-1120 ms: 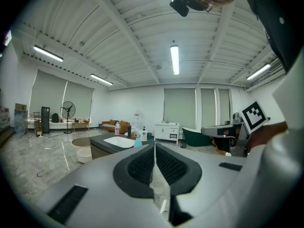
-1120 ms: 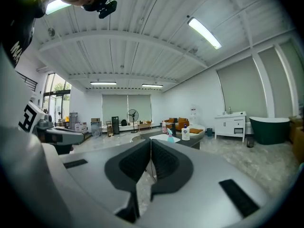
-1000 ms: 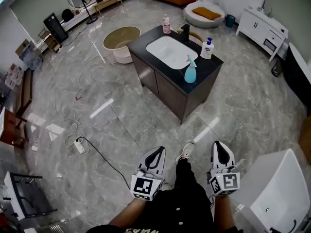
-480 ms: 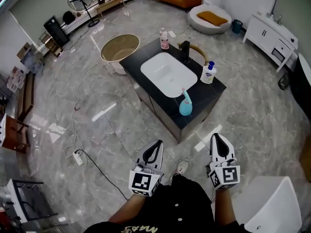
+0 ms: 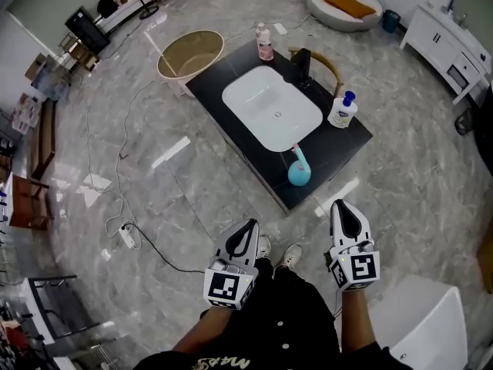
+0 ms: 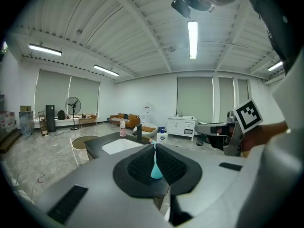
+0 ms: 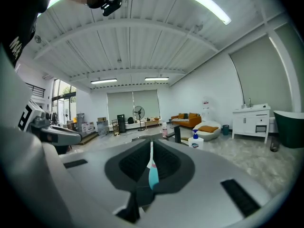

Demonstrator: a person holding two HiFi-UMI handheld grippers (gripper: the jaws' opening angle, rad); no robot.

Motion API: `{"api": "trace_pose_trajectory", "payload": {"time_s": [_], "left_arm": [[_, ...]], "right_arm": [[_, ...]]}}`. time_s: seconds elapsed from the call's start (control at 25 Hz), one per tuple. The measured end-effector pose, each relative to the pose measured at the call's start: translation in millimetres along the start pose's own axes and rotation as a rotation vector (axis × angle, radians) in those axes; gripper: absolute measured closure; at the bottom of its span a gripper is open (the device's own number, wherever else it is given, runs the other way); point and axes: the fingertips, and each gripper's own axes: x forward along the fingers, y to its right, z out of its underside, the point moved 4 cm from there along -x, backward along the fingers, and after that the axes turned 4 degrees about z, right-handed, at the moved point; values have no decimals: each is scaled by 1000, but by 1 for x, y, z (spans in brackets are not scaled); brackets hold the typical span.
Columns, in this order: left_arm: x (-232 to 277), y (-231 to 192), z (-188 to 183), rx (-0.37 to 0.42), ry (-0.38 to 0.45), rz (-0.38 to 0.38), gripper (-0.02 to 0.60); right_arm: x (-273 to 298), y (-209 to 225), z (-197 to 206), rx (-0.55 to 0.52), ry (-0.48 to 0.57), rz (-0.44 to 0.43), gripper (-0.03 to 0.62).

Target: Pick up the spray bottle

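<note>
The teal spray bottle (image 5: 299, 172) stands upright on the black vanity top (image 5: 347, 149), near its front edge beside the white sink basin (image 5: 271, 107). Both grippers are held out low in front of the person, short of the vanity. My left gripper (image 5: 248, 228) is shut and empty, below and left of the bottle. My right gripper (image 5: 341, 208) is shut and empty, just below and right of it. In the left gripper view the bottle (image 6: 156, 167) shows through the slit of the closed left gripper (image 6: 155, 148). The right gripper view shows the bottle (image 7: 153, 175) the same way past the right gripper (image 7: 151, 144).
On the vanity stand a black faucet (image 5: 302, 66), a white pump bottle with a blue cap (image 5: 343, 110) and a pink bottle (image 5: 265, 42). A round tub (image 5: 189, 55) sits behind it. A power strip (image 5: 126, 237) with cable lies on the floor left. A white fixture (image 5: 431, 322) is at bottom right.
The person has walked toward the vanity: it and the spray bottle now sit closer, just ahead of both grippers. Both grippers stayed shut and empty.
</note>
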Motion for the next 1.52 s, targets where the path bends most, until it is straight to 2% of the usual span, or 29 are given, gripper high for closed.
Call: {"api": "trace_pose_trajectory", "payload": {"time_s": [0.12,0.2,0.32,0.52,0.68,0.84,0.92,1.0,1.24,1.52], "left_arm": [[11,-7,9,-19,-28,11,563],[18,-13,16,-33,-42,29,563],[24,-25,32,-55,-66,45,563],[33,-41,78,-130,-166,61,563],[43,-59,113,-172,-241,51,563],[45,-69,141,-188,-288,47,563],[45,-72,150,-183,-297,45,563],[46,-73,152,-189,-307,48,563],[54,-72,134,-168,-281,61,563],[70,-75,72,-99,-156,66,563]], "right_arm": [[24,1,16,5,-50,-16,577],[48,1,32,-1,-101,-33,478],[96,-3,60,-29,-176,-67,393],[169,-1,98,-60,-209,-106,355],[208,-7,123,-112,-193,-140,350],[224,-11,133,-172,-143,-116,356],[225,-11,133,-187,-112,-97,445],[224,-11,133,-189,-100,-86,457],[214,-3,119,-159,-115,-69,470],[166,4,54,-145,-97,-9,473]]}}
